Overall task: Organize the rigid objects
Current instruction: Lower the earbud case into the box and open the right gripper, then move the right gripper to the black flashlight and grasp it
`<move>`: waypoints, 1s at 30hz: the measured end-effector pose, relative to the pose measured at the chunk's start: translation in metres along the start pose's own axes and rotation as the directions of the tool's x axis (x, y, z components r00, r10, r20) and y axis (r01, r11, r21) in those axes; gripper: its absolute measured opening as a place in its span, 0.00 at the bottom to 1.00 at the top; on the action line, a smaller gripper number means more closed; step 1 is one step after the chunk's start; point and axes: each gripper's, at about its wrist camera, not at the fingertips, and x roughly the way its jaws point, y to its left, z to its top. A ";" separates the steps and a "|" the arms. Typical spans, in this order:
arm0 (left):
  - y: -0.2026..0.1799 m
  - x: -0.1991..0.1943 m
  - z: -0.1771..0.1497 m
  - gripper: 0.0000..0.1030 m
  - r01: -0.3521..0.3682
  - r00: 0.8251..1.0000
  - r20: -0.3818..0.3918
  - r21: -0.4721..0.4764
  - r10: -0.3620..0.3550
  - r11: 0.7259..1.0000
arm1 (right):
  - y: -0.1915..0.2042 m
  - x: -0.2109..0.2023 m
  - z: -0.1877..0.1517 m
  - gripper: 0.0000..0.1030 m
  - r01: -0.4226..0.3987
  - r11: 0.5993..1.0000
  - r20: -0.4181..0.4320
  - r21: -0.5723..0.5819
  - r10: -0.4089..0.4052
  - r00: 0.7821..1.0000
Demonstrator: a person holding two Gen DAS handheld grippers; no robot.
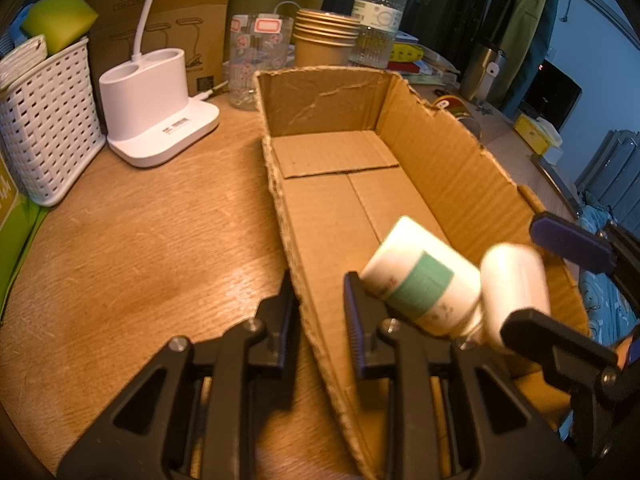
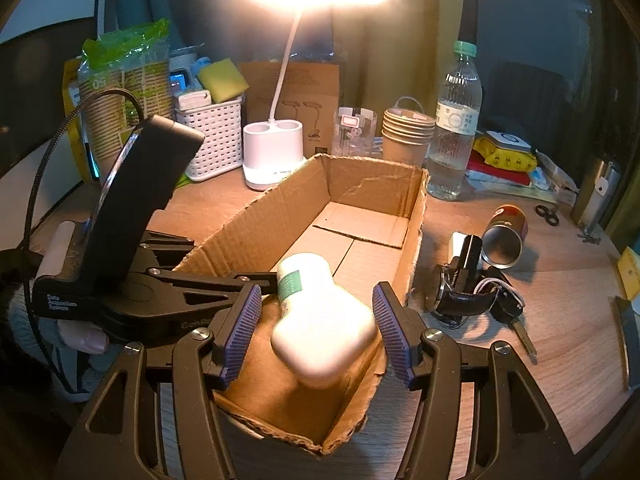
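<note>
White plastic bottle, blurred, sits inside the corrugated cardboard box between the right gripper's spread ribbed pads; left gripper pinches the box's ragged side wall

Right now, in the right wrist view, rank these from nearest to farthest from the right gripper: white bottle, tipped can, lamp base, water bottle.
1. white bottle, between the right gripper fingers, over the box's near end.
2. tipped can, lying right of the box.
3. lamp base and water bottle, beyond the box's far end: too close to call.
</note>
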 end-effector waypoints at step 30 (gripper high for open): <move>-0.003 0.001 0.000 0.25 0.003 1.000 0.001 0.000 -0.003 1.000 | -0.043 -0.030 0.007 0.60 0.082 0.991 0.087 0.103 -0.091 0.992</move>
